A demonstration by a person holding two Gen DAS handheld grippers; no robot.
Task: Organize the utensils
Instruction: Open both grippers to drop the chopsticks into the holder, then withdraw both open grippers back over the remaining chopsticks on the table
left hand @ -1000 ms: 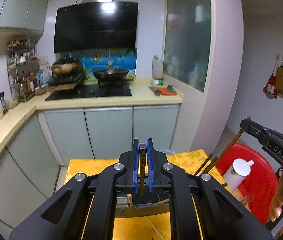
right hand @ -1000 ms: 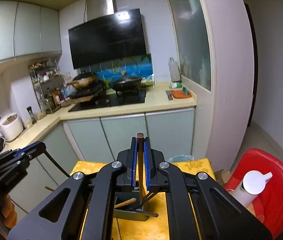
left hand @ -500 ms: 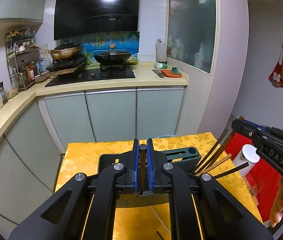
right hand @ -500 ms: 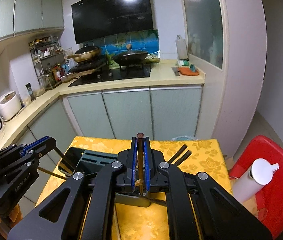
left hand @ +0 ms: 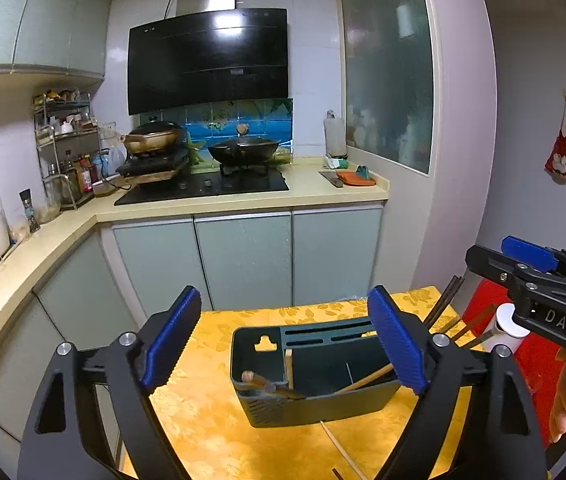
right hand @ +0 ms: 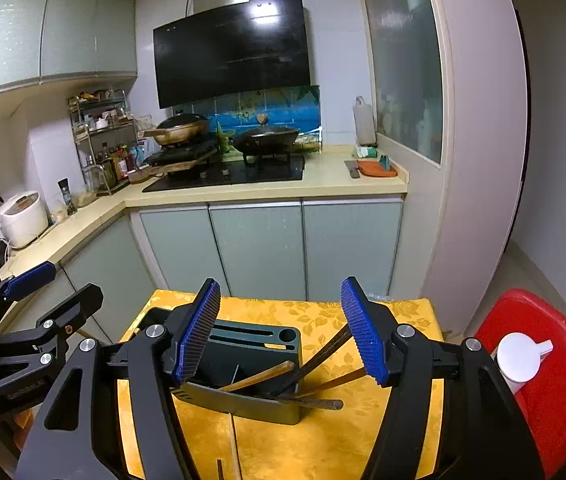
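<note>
Claws (left hand: 287, 340) agape above chopstick-filled caddy (left hand: 315, 376)

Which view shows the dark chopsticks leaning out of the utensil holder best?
The right wrist view: the dark chopsticks show leaning out of the utensil holder. In the left wrist view only their tips show behind the left gripper.

holder (left hand: 315, 360) dark green | cloth (left hand: 211, 432) yellow (floral) | fingers (right hand: 199, 328) blue
</note>
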